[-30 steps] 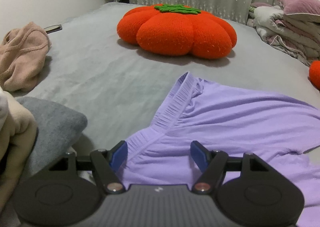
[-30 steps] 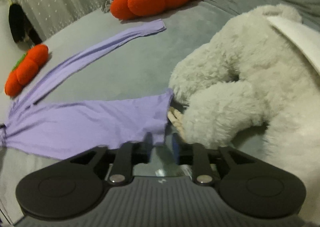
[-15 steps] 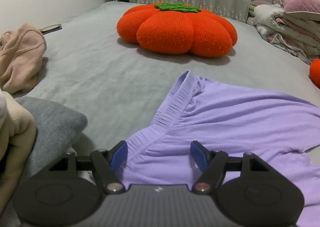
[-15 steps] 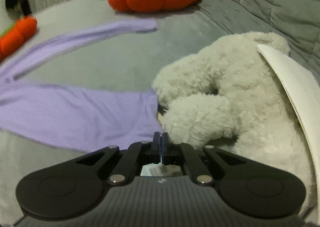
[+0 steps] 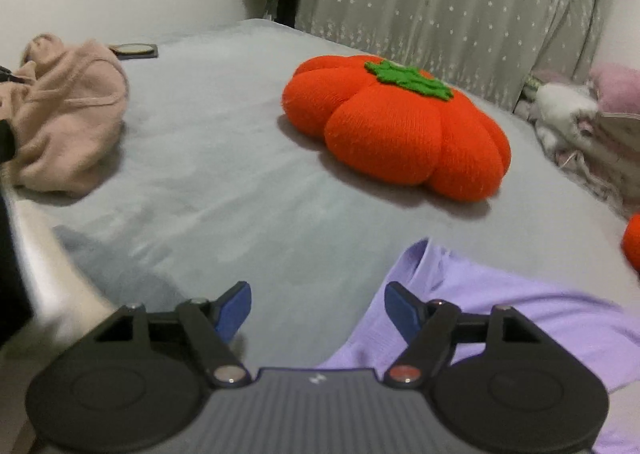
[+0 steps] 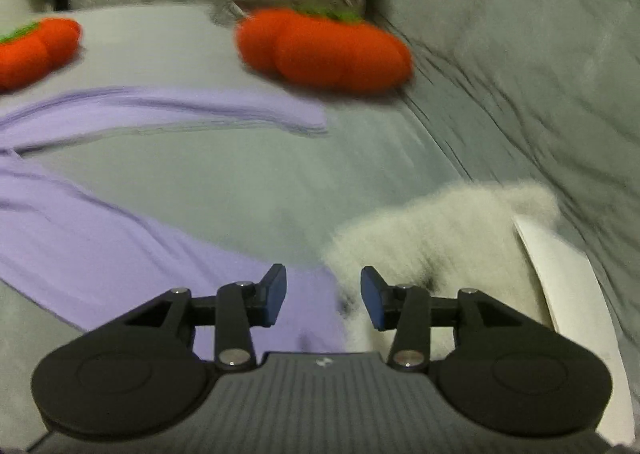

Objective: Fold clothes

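My left gripper (image 5: 318, 308) hangs wide and empty, the lilac garment (image 5: 500, 318) lying flat at its 3 o'clock on the gray bed (image 5: 224, 182). My right gripper (image 6: 323, 300), jaws just opening, grips nothing, poised over the garment's edge beside a white plush toy (image 6: 432, 238) at 2 o'clock. The risk: closing here could pinch fur with fabric and drag the toy into the fold.

Smooth matt lilac cloth garment (image 5: 520, 318), knitted orange pumpkin cushion (image 5: 400, 126), fuzzy pink sweater (image 5: 60, 114), shaggy white plush toy (image 6: 432, 234), soft grey bed (image 5: 240, 182) cover
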Available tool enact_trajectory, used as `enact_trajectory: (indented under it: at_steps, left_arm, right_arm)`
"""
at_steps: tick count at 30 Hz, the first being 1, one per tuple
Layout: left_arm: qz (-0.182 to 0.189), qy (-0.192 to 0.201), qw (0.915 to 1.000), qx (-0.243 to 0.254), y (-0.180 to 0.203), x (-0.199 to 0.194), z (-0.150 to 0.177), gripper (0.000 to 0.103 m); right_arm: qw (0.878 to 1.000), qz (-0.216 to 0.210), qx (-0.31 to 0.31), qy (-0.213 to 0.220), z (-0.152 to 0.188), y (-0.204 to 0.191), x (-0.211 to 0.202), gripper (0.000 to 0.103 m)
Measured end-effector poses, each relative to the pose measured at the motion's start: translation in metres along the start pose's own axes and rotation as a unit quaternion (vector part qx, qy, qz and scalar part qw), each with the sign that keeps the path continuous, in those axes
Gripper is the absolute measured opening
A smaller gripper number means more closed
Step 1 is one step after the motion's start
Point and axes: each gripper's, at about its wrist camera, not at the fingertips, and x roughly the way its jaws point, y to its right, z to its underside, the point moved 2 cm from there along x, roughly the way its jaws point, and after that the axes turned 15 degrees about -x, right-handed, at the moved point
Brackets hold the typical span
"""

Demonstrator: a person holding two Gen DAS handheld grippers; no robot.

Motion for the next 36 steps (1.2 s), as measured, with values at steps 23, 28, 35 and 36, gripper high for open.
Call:
enact_trajectory:
  at_steps: [23, 28, 35, 36]
  left_arm:
    - [-0.062, 0.067, 0.9836, 0.155, 0.047, 0.080, -0.029, 0.003]
    - [-0.080, 0.067, 0.9818, 0.159, 0.033, 0.093, -0.042, 0.003]
    - [-0.105, 0.047, 0.9858, 0.123, 0.013, 0.113, -0.056, 0.003]
    - [-0.106, 0.038, 0.9856, 0.127, 0.015, 0.116, -0.053, 0.005]
  right_arm:
    - [0.990, -0.109, -0.075, 0.058, -0.091, -0.112, 0.053, 0.046]
    - [0.989, -0.110, -0.076, 0.060, -0.105, -0.121, 0.065, 0.046]
    - [0.990, -0.109, -0.065, 0.069, -0.120, -0.137, 0.074, 0.046]
    - [0.990, -0.111, -0.061, 0.068, -0.120, -0.138, 0.074, 0.046]
